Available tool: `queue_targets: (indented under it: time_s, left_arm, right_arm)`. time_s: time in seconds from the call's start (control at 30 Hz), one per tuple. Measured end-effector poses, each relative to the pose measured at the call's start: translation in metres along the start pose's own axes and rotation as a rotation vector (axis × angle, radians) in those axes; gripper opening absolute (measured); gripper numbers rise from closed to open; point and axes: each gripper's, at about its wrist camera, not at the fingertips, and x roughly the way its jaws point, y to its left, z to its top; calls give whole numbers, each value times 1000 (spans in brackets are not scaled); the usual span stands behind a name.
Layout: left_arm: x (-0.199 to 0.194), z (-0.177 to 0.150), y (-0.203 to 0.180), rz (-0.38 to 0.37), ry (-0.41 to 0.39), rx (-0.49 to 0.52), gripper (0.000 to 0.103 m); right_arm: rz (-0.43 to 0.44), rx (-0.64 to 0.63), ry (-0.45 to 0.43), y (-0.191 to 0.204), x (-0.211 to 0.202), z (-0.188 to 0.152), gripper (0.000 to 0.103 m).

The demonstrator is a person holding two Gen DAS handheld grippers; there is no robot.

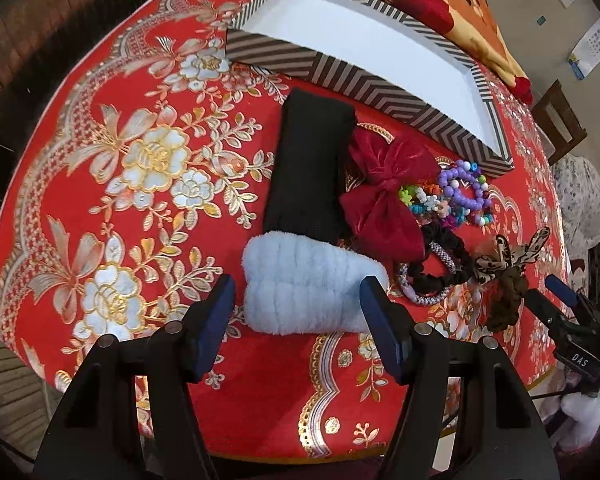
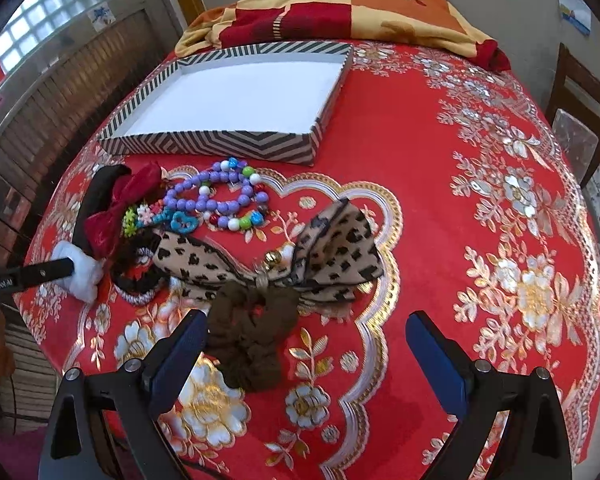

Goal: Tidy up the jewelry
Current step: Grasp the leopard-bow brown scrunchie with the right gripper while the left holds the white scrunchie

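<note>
Red tablecloth [image 2: 440, 208] with gold and silver flowers covering the whole table. Patchwork blanket [image 2: 340, 4] bunched at the far edge. Striped box [image 2: 220, 142], white inside, nothing in it, sitting just in front of the blanket. Left gripper [image 1: 296, 300] with jaws spread wide, pads not pressing on anything, pointing steeply down; fluffy pale blue band [image 1: 308, 284] lying on the cloth between the fingers, right pad just at its end. Right gripper [image 2: 306, 336] also wide apart and gripping nothing; brown scrunchie [image 2: 252, 336] beside its left finger, touching or not cannot tell. Black knit headband [image 1: 312, 160] lying lengthwise from the blue band toward the box. Leopard-print bow [image 2: 284, 248] just beyond the scrunchie, overlapping it. Dark red velvet bow [image 1: 384, 200] resting against the black headband. Black scrunchie [image 1: 444, 256] and a silver beaded ring [image 1: 440, 276] tangled below the red bow. Purple bead bracelets [image 2: 220, 196] and small multicoloured bead pieces [image 2: 152, 216] clustered in front of the box, none inside it.
</note>
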Motion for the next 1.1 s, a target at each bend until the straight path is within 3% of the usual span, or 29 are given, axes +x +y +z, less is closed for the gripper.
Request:
queue_targets:
  time_s: [0.1, 0.2, 0.27, 0.3, 0.33, 0.43, 0.57, 0.63, 0.8, 1.1]
  left_arm:
    - [6, 1, -2, -1, 8, -7, 64]
    - [8, 1, -3, -1, 3, -6, 64]
    - [9, 1, -2, -4, -2, -11, 63]
    - [9, 1, -1, -10, -3, -14, 62]
    - [9, 1, 0, -24, -4, -21, 51]
    - [6, -1, 0, -24, -21, -16, 39]
    - [-5, -4, 0, -25, -50, 2, 24]
    - [-9, -4, 4, -49, -47, -10, 22]
    - [-25, -1, 8, -77, -57, -27, 21]
    - [-67, 18, -4, -110, -145, -6, 21]
  right_arm:
    - [3, -13, 2, 5, 7, 4, 93]
    - [9, -32, 19, 10, 16, 6, 73]
    - [9, -45, 31, 12, 21, 6, 49]
    - [22, -47, 42, 12, 24, 5, 43]
    - [34, -51, 48, 12, 26, 3, 39]
    - [35, -81, 34, 16, 25, -1, 29]
    - [43, -81, 13, 16, 16, -3, 19]
    - [49, -82, -5, 15, 8, -2, 13]
    - [68, -95, -37, 17, -6, 2, 11]
    - [89, -88, -100, 17, -30, 18, 9]
